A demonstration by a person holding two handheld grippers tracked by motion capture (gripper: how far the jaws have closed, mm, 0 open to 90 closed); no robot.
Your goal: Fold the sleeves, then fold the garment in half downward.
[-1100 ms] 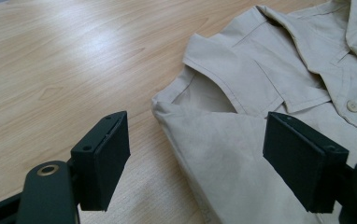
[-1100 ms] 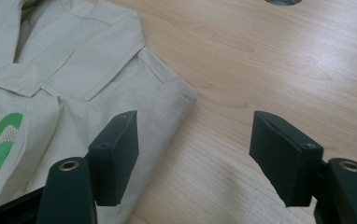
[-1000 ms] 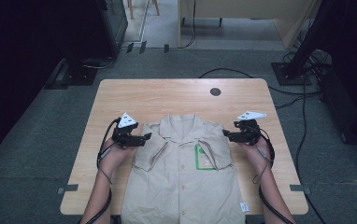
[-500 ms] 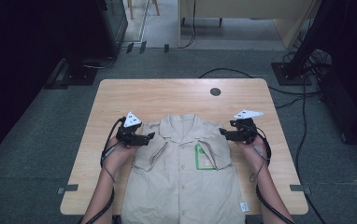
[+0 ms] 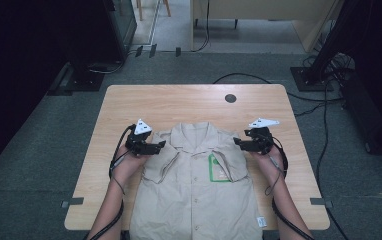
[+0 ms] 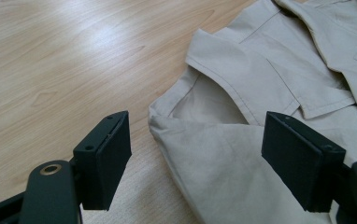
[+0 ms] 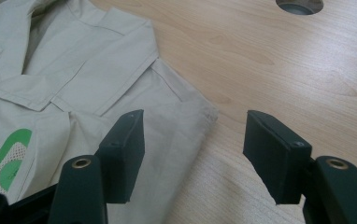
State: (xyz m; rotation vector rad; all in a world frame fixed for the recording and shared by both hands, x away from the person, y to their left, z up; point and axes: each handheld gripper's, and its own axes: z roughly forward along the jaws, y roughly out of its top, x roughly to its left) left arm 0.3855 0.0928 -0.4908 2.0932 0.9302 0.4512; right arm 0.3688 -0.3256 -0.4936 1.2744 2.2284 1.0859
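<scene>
Your beige shirt [image 5: 196, 185] lies face up, both sleeves already folded in, on the wooden table [image 5: 179, 102]. Your left gripper [image 5: 160, 145] stands open at one shoulder fold; your right gripper [image 5: 239, 142], jaws just closing a little, holds nothing at the other. The body fold is left.

1. The shirt [image 5: 199, 190] lies flat on the bench [image 5: 179, 102], collar toward the far edge and hem at the near edge.
2. The left tool [image 5: 155, 146] sits at the shirt's left shoulder, its jaws straddling the folded sleeve edge.
3. The right tool [image 5: 239, 142] sits at the right shoulder, over the sleeve corner.
4. A round hole [image 5: 230, 98] lies in the bench behind the shirt, toward the right.
</scene>
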